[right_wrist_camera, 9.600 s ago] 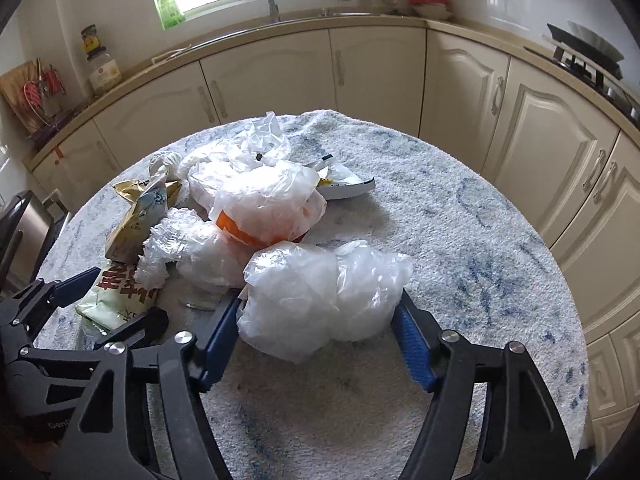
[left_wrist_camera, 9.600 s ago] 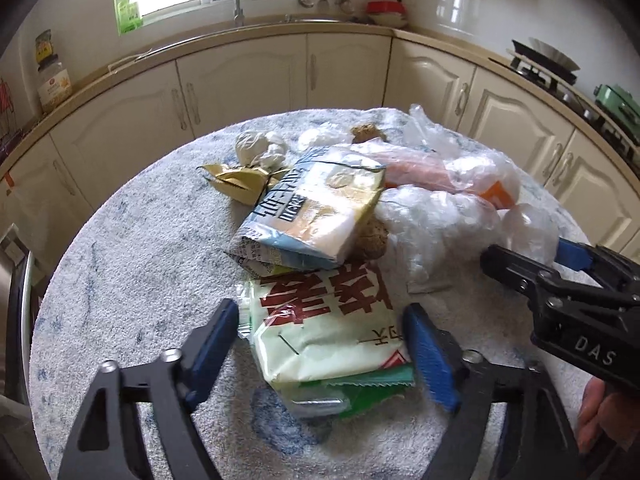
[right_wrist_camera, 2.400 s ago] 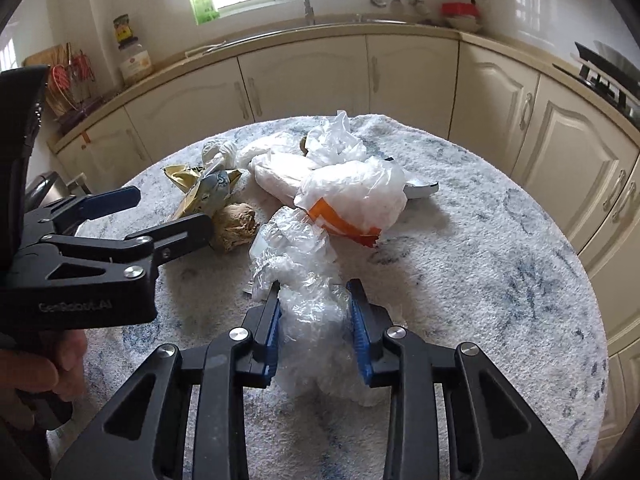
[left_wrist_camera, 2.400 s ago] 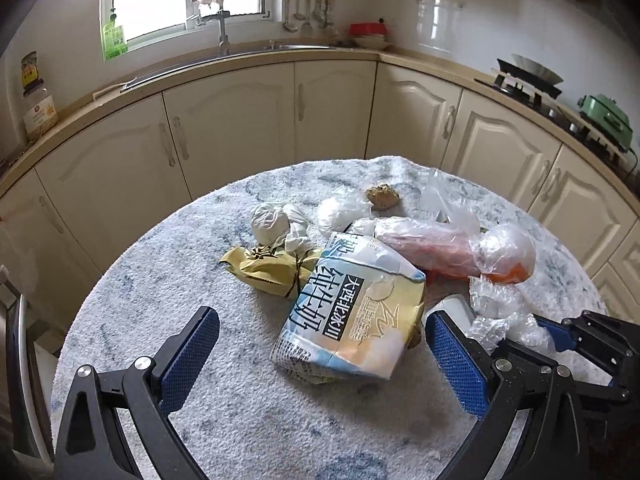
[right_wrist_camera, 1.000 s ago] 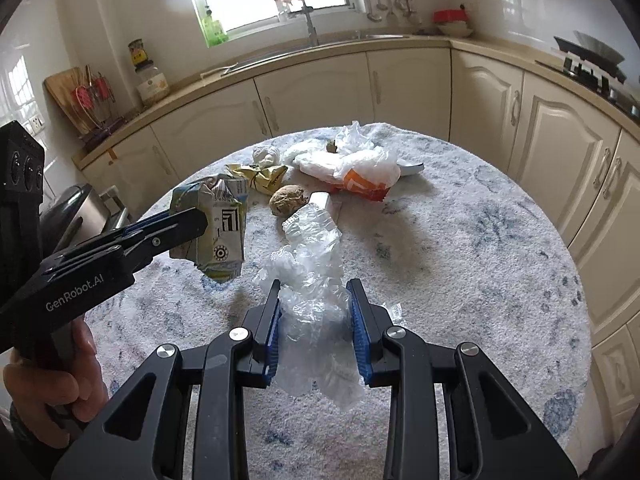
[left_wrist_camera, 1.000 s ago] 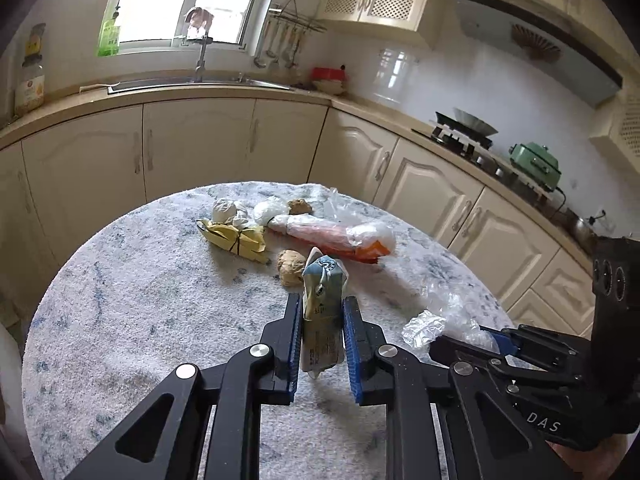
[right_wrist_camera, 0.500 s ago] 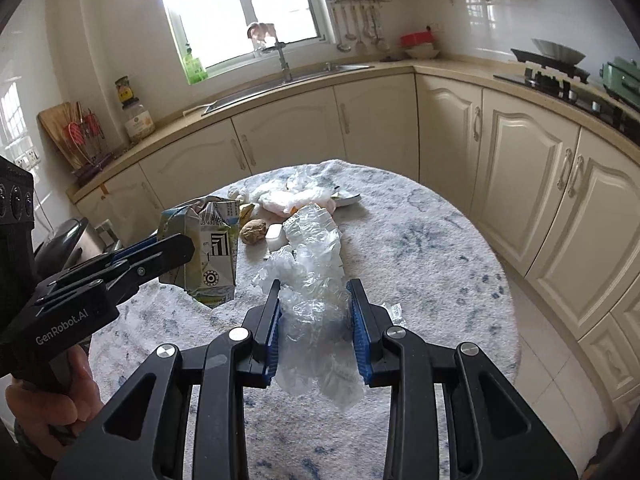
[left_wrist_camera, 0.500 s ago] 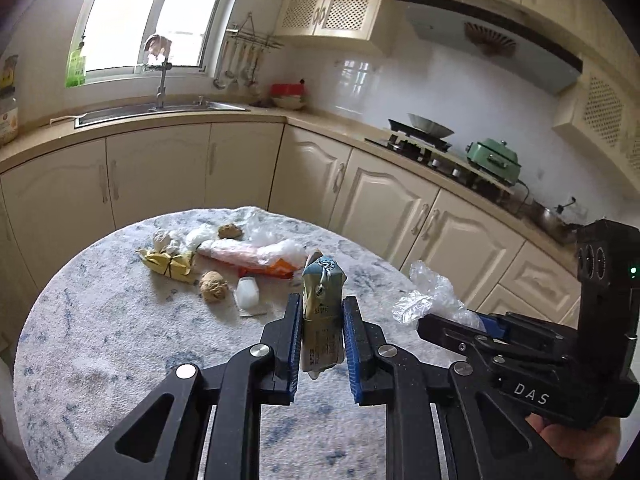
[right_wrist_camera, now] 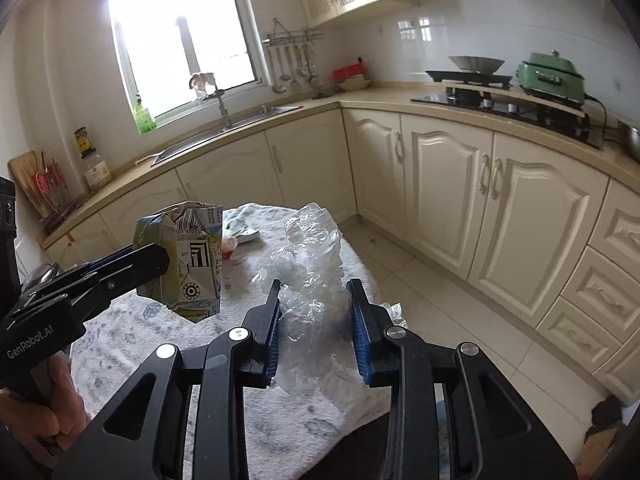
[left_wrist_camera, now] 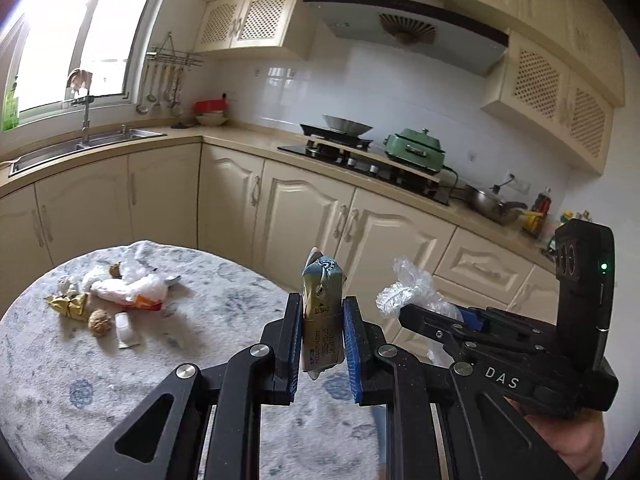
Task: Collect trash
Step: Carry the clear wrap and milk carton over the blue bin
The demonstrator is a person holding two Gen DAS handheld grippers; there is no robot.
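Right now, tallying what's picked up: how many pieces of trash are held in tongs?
2: a crushed carton in the left tongs, a clear plastic wad in the right tongs.

Left wrist view looks forward along its gripper (left_wrist_camera: 322,344), above the near edge of the round table (left_wrist_camera: 60,380), facing the stove corner. Right wrist view, close beside it, faces the sink side. Both share the table, cabinets and each other's gripper (right_wrist_camera: 314,334).
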